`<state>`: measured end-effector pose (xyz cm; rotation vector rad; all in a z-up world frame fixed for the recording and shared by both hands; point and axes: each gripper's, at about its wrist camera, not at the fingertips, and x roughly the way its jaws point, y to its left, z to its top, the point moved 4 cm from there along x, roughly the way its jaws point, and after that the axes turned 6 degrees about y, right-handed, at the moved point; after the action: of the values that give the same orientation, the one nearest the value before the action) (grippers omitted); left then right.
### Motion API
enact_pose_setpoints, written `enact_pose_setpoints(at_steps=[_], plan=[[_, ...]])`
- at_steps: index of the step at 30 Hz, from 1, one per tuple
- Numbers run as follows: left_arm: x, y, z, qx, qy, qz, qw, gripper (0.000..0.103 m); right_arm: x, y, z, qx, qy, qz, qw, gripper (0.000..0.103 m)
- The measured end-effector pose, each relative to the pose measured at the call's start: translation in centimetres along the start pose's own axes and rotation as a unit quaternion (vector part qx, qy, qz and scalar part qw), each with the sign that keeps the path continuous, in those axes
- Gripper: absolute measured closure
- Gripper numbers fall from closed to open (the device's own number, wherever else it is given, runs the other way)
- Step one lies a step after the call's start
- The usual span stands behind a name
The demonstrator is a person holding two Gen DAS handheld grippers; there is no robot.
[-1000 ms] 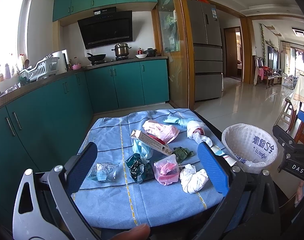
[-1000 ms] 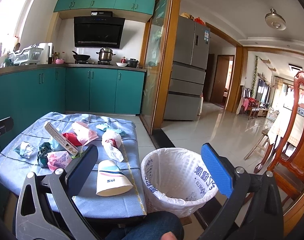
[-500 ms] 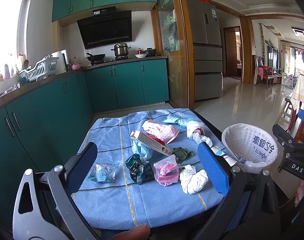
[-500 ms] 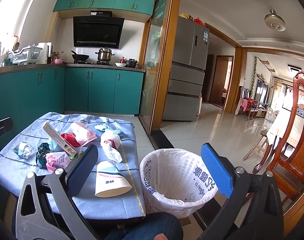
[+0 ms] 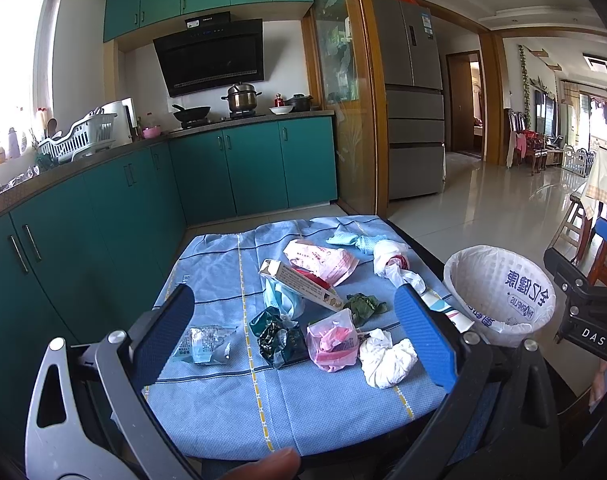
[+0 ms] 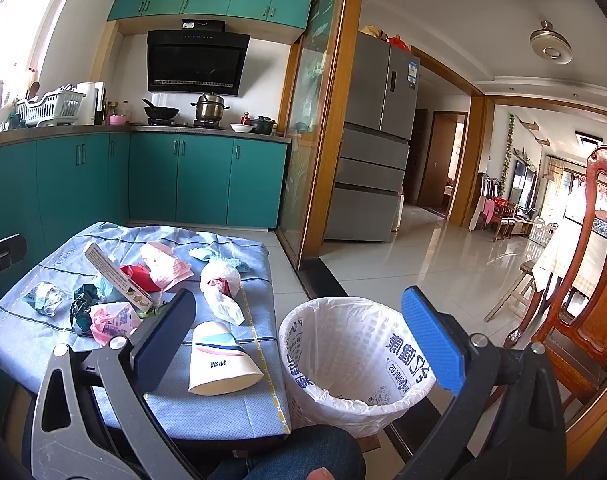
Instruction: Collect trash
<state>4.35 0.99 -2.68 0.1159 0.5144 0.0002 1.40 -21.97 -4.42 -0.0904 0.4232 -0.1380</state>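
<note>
1. Both grippers are sitting wide open, holding nothing: you're hovering the left gripper (image 5: 291, 332) over the near edge of the table (image 5: 231, 412), and the right gripper (image 6: 299, 332) above the bin's near rim.
2. The trash is lying ahead of the left gripper on the blue cloth: white crumpled wad (image 5: 385, 358) just inside the right finger, pink bag (image 5: 333, 342) and dark green foil wrapper (image 5: 279, 338) between the fingers, clear packet (image 5: 203, 344) near the left finger.
3. Farther ahead: long carton (image 5: 299, 284), leaning on other scraps, pink pouch (image 5: 323, 260), white knotted bag (image 5: 391, 258), teal scraps beyond.
4. The paper cup (image 6: 219, 358) is lying on its side just left of the bin, between the right gripper's fingers in that view.
5. Handling, my read: everything's looking light and soft. Wads and bags are going to crush, so pinch through the bulk. Foil and film are probably slippery; take a fold.
6. The carton's looking stiff: grip across its narrow width. The cup should dent easily; take the wall near the rim.
7. The cloth is lying loose with wrinkles, so low fingers are risking a snag.
8. The white-lined bin (image 6: 343, 344) is standing off the table's right edge, empty as far as I'm seeing. Kitchen with teal cabinets (image 5: 239, 168); wooden chair (image 6: 583, 280) right of the right gripper.
</note>
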Motion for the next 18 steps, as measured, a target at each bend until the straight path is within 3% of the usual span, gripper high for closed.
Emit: enact_pose_setpoints(at_steps=[18], plan=[[0.30,0.05,-0.09,0.003,0.003,0.001,1.0000,0.003,0.20,-0.42,-0.15,0.013,-0.012,0.002,1.000,0.002]])
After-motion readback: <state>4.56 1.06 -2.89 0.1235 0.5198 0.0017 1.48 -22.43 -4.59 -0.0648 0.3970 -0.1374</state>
